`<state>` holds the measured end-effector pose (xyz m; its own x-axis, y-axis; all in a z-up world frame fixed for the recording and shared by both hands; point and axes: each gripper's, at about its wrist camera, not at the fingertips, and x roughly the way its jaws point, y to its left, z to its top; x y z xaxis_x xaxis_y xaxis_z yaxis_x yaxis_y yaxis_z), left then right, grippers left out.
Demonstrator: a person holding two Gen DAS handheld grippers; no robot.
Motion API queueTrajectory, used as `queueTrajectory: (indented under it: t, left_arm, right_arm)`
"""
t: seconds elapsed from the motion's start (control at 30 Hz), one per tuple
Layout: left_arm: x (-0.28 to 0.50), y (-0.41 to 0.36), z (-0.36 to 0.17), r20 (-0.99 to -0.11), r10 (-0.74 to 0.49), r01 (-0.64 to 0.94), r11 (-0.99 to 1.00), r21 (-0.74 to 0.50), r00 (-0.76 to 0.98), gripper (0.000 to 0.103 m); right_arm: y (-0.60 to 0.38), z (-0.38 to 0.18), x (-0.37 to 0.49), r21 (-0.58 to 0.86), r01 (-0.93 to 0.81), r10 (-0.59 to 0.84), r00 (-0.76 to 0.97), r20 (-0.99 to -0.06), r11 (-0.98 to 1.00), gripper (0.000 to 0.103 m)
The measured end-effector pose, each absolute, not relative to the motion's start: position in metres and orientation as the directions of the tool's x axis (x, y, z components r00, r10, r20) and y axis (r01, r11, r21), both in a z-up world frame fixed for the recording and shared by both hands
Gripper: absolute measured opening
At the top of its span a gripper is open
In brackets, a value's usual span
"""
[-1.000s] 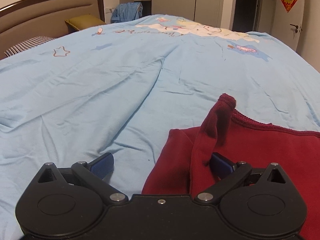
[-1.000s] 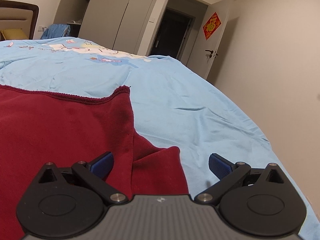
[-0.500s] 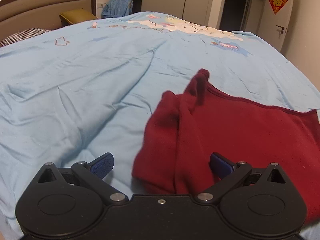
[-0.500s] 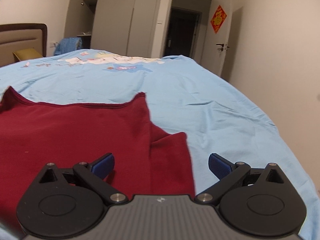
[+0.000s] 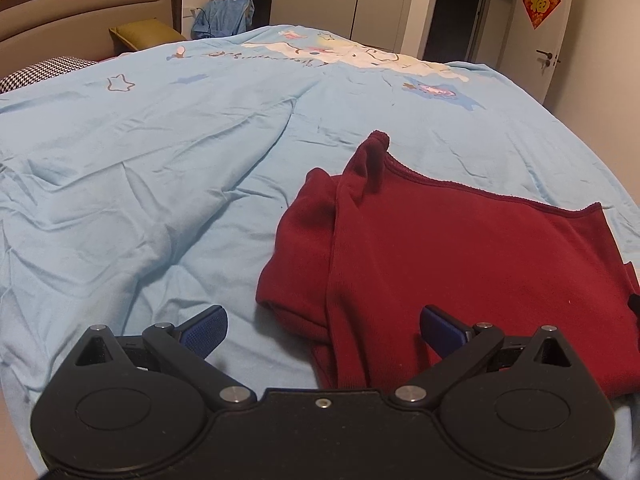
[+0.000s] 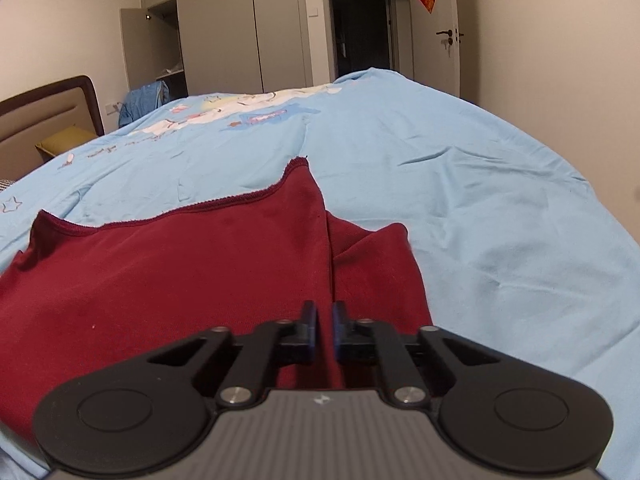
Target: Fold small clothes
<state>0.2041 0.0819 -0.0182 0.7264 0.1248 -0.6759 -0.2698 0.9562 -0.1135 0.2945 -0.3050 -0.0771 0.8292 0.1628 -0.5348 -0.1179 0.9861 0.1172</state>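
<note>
Garment (image 6: 168,280) hem nipped by right gripper (image 6: 325,330).

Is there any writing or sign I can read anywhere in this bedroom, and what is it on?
"福": gold character on the red diamond-shaped sign hung on the white door.
Dark line of script printed on the blue bedsheet, beside the cartoon print: too small and blurred to read.
Nothing readable on the red garment.

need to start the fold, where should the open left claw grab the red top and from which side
Grip the near left edge of the red top, where the folded side flap ends in a doubled hem on the blue cover. Come in low from the left: that edge lies loose and raised, and the left claw already straddles it.
</note>
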Motion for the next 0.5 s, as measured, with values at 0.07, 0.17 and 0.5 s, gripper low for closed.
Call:
queueTrajectory:
  t: [0.07,0.17,0.5]
  left_arm:
    - [0.201,0.082,-0.019,-0.679,0.121,-0.269,0.956,-0.116,0.724,0.102]
    - [0.195,0.082,-0.021,-0.683,0.117,-0.268,0.956,-0.119,0.721,0.102]
    - [0.178,0.090,-0.027,-0.695,0.095,-0.286,0.944,-0.165,0.713,0.102]
  right_arm:
    - [-0.304,-0.073,0.286,0.093,-0.125,0.155,0.843,-0.516,0.988,0.006]
    - [-0.307,-0.066,0.275,0.077,-0.118,0.140,0.857,-0.495,0.990,0.006]
    - [-0.315,-0.071,0.256,0.083,-0.048,0.085,0.842,-0.532,0.995,0.006]
